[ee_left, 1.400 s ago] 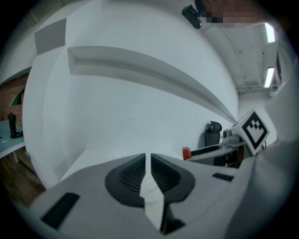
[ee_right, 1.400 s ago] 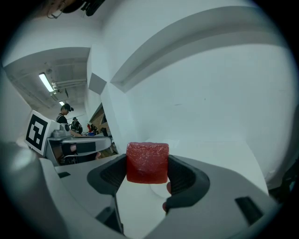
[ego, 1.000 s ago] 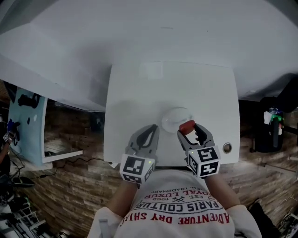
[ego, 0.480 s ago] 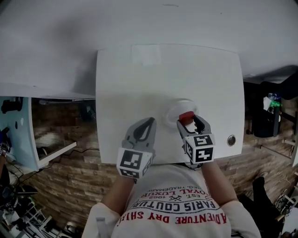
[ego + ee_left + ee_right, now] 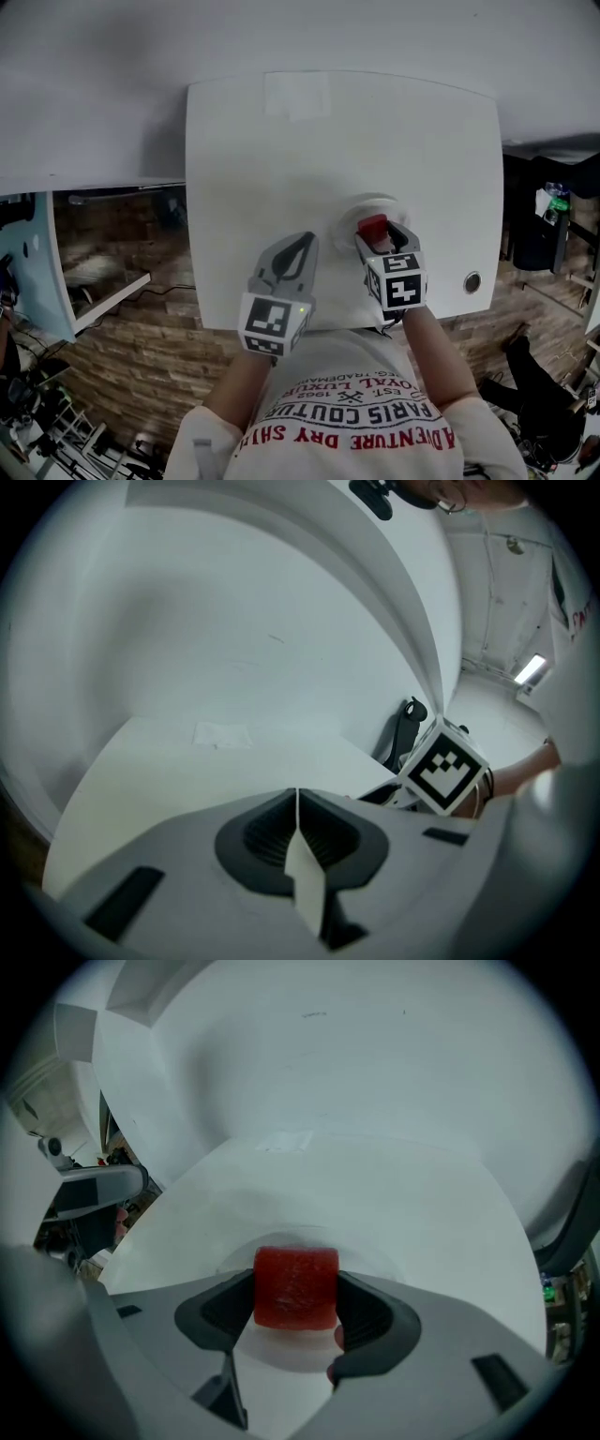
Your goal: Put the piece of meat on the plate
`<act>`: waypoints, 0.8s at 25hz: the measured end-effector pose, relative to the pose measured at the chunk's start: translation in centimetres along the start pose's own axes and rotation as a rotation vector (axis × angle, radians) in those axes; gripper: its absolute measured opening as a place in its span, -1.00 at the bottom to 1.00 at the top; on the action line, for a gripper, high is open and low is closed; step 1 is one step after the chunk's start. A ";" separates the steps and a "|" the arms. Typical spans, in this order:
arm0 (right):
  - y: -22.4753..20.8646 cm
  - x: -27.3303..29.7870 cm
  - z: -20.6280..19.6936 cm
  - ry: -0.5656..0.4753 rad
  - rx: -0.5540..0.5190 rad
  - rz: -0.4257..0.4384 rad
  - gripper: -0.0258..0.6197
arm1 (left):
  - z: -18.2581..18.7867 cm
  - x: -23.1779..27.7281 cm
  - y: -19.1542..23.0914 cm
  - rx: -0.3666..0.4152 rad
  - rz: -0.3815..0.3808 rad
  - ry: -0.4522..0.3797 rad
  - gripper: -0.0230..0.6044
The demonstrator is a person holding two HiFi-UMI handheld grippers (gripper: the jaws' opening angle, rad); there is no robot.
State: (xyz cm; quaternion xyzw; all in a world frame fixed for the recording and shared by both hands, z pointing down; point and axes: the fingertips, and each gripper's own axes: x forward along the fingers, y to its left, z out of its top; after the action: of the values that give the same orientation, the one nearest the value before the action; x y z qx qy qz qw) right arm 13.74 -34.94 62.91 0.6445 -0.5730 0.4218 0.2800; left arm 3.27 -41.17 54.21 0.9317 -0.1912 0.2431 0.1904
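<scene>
The piece of meat (image 5: pixel 296 1286), a red block, is pinched between your right tongs (image 5: pixel 381 240), right over the white plate (image 5: pixel 281 1349); you cannot tell if it touches yet. You are at the placing step: lower it onto the plate's middle, then spread the tongs and lift clear. Your left tongs (image 5: pixel 297 803) are pressed together, empty, above the worktop (image 5: pixel 281 169) beside the plate.
</scene>
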 end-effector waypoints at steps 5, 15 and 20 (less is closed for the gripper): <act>-0.5 0.8 -0.1 0.037 -0.038 -0.030 -0.06 | 0.0 0.0 0.7 -0.010 0.012 0.001 -0.89; -0.3 1.0 -0.2 0.037 -0.034 -0.020 -0.06 | -0.6 -0.1 1.2 -0.031 0.016 -0.001 -0.89; -0.7 -0.6 1.1 -0.035 -0.030 -0.021 -0.05 | -0.2 -0.5 0.6 -0.016 0.009 -0.005 -0.89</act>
State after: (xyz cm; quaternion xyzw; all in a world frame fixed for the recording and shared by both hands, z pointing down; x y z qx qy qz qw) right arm 14.65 -35.41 61.99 0.6534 -0.5773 0.3988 0.2842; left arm 2.53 -41.48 54.33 0.9299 -0.1976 0.2402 0.1961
